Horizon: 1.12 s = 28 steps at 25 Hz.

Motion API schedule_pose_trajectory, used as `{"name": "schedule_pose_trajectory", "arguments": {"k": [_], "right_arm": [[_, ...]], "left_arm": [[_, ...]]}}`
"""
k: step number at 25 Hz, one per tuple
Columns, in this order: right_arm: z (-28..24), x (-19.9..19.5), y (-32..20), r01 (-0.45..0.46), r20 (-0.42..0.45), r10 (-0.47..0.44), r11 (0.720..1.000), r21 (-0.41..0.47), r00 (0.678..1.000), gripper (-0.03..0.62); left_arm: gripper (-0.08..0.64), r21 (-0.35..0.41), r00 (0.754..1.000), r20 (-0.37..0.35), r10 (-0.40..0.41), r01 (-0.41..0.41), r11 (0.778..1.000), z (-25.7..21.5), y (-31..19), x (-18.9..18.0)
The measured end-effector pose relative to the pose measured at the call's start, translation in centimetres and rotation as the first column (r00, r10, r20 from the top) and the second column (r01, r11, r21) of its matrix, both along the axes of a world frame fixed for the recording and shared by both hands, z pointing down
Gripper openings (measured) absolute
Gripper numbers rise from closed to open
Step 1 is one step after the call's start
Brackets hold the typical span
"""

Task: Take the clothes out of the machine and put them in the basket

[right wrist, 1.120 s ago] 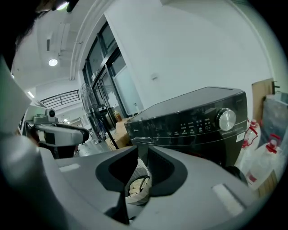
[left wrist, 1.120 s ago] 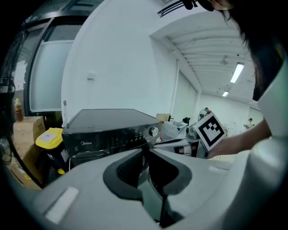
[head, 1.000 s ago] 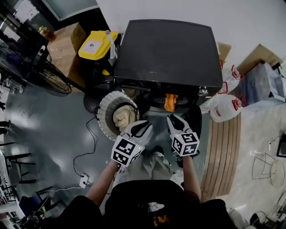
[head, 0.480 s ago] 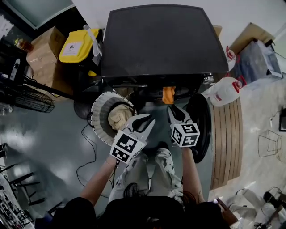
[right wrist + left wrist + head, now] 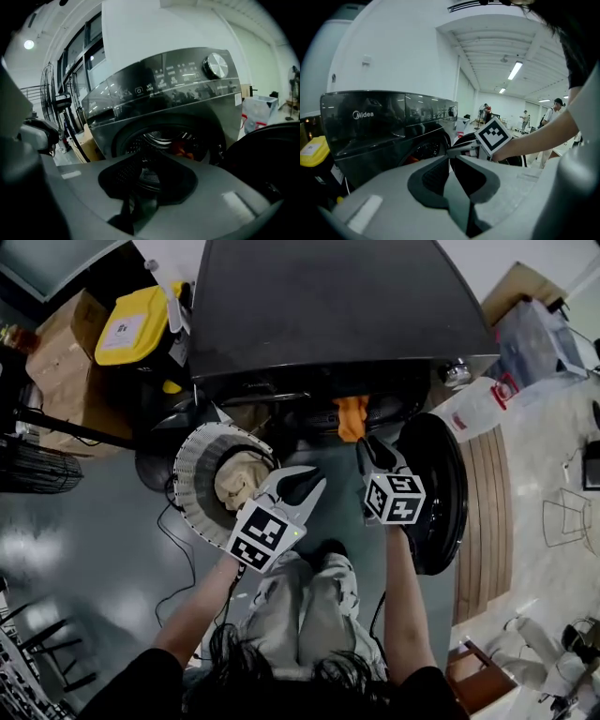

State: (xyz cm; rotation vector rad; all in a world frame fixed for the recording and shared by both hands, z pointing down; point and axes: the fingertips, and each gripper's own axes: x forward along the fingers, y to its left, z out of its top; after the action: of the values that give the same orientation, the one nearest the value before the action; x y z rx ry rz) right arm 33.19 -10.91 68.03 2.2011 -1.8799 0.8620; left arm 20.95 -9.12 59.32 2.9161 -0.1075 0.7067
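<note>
**Both grippers empty at the open drum; orange garment not yet taken**

1. Washing machine (image 5: pixel 337 306). Dark front-loader. Its round door (image 5: pixel 439 493) is swung open to the right, which leaves the drum mouth free to reach into.

2. Orange garment (image 5: pixel 351 418). The task's thing. It sits bunched at the front of the drum opening, not yet lifted. The right gripper view shows it as an orange patch within the drum mouth.

3. Basket (image 5: pixel 187 486). White, ribbed and round, on the floor just left of the machine's front. It seems near enough for a garment to be carried across without the person shifting. A pale cloth (image 5: pixel 234 482) already lies in it.

4. Right gripper (image 5: pixel 373 454). Aimed at the drum mouth, with its tips near the orange garment but apart from it. The fingers are part-way open and have just been widening. Nothing is between them, and only the drum shows through the gap. My reading is that it is being readied to take hold of the garment.

5. Left gripper (image 5: pixel 302 486). Held beside the right one, over the floor between basket and drum. In the head view the fingers stand a little apart at the tips, holding and touching nothing. It looks placed to help gather cloth, or to support the load on its way to the basket.
</note>
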Motion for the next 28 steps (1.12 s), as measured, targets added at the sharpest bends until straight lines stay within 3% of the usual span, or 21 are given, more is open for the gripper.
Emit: {"name": "schedule_pose_trajectory", "arguments": {"k": [10, 19, 24, 28], "right_arm": [[11.4, 3.5, -4.0, 0.055, -0.089, -0.062, 0.996, -0.074, 0.994, 0.121], [20.5, 7.6, -7.2, -0.013, -0.133, -0.007, 0.989, -0.149, 0.991, 0.181], [24.8, 9.3, -8.3, -0.051, -0.14, 0.021, 0.976, -0.213, 0.99, 0.214], [26.8, 11.3, -9.6, -0.102, -0.198, 0.047, 0.956, -0.275, 0.979, 0.242]], "left_arm": [[0.012, -0.025, 0.997, -0.073, -0.029, 0.027, 0.999, 7.8, -0.3, 3.4], [0.012, 0.0, 0.998, -0.049, -0.035, 0.035, 0.999, 15.9, -2.5, 4.3], [0.012, 0.002, 0.998, -0.054, -0.031, 0.032, 0.999, 17.7, -3.4, 4.1], [0.012, 0.015, 0.998, -0.062, -0.034, 0.035, 0.999, 18.4, -4.4, 3.8]]}}
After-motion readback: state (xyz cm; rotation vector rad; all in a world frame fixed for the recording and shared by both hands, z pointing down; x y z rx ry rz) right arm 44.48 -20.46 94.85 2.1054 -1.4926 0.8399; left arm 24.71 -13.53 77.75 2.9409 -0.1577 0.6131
